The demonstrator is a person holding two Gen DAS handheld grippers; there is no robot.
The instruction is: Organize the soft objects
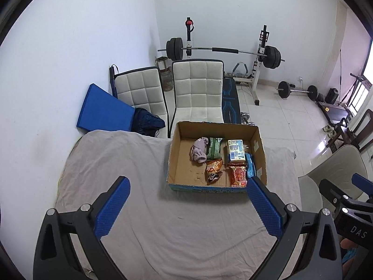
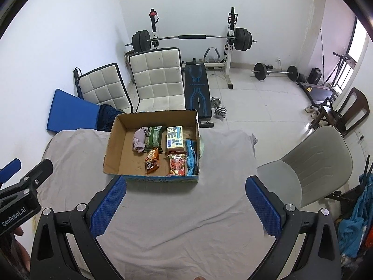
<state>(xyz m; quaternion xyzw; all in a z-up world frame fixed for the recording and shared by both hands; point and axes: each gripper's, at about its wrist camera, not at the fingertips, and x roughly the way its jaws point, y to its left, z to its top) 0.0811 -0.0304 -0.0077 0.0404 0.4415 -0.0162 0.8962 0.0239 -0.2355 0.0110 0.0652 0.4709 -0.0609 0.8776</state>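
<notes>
An open cardboard box (image 1: 174, 154) (image 2: 114, 144) stands on the grey-sheeted table. Inside lie a pink rolled cloth (image 1: 199, 150) (image 2: 139, 140), a green packet (image 1: 214, 148) (image 2: 153, 136), a white and blue pack (image 1: 236, 154) (image 2: 174, 137), an orange snack bag (image 1: 213, 170) (image 2: 152, 159), a red packet (image 1: 238, 175) (image 2: 177, 164) and a blue packet (image 1: 250, 165) (image 2: 191, 157). My left gripper (image 1: 187, 184) is open and empty, held above the sheet in front of the box. My right gripper (image 2: 185, 183) is open and empty, also in front of the box.
The grey sheet (image 1: 130, 163) (image 2: 223, 163) covers the table. Two white padded chairs (image 1: 198, 88) (image 2: 156, 79) stand behind it, with a blue mat (image 1: 102, 109) at the left. A beige chair (image 2: 314, 163) stands at the right. A barbell rack (image 1: 221, 51) is at the back.
</notes>
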